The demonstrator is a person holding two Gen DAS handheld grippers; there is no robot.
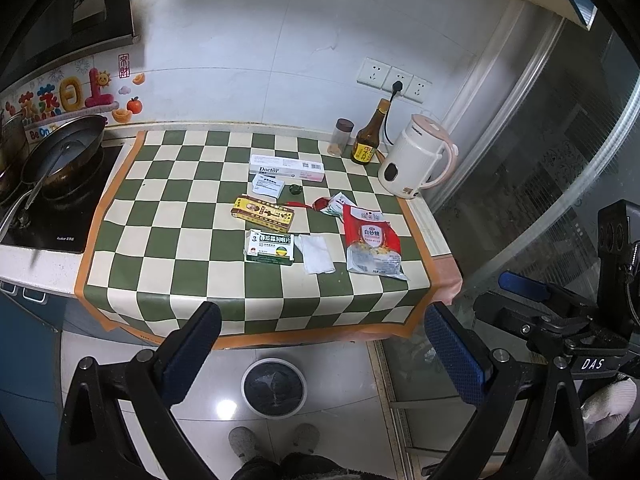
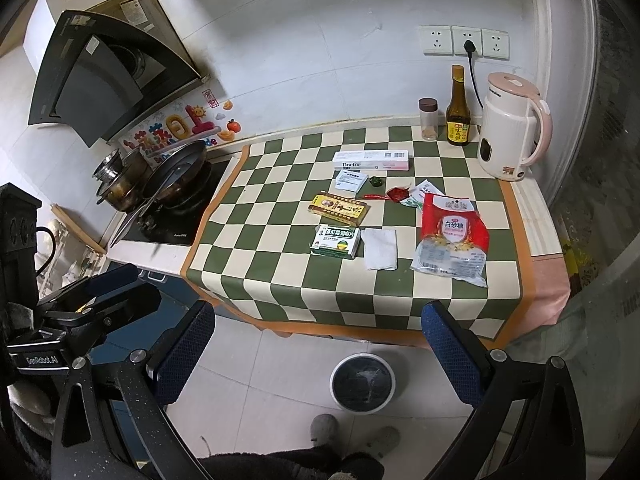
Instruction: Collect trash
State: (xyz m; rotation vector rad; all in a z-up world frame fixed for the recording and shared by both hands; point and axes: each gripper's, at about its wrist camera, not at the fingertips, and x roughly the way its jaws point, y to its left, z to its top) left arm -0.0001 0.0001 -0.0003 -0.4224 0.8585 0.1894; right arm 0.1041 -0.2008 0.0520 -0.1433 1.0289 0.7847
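Note:
Trash lies on a green-and-cream checkered mat: a red sugar bag, a white tissue, a green-white medicine box, a yellow box, a long white Doctor box, a small white packet and a red wrapper. A white-rimmed bin stands on the floor below. My left gripper and right gripper are open and empty, short of the counter's front edge.
A pink-white kettle, a brown bottle and a spice jar stand at the back right. Pans sit on the hob at left. My feet are by the bin.

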